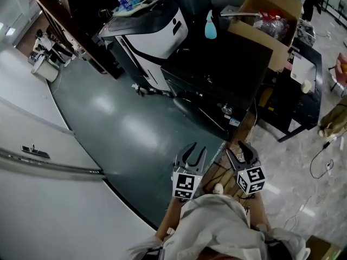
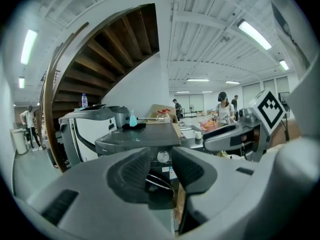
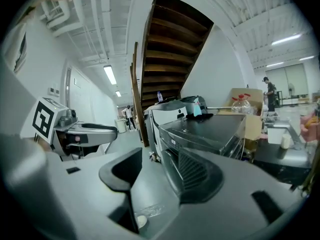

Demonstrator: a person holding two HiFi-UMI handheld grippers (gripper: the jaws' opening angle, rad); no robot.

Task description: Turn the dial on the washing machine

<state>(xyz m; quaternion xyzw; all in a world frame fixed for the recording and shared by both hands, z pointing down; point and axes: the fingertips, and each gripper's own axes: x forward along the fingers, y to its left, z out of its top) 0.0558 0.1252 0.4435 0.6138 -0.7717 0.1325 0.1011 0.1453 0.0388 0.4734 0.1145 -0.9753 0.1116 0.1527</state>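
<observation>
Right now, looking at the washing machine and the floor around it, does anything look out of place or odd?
Nothing looks spilled or damaged. Two small oddities: a teal bottle stands at the back of the washing machine top, and a loose cable trails across the floor on the right.

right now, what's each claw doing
left claw: open, holding nothing
right claw: open by a narrow gap, holding nothing
</observation>
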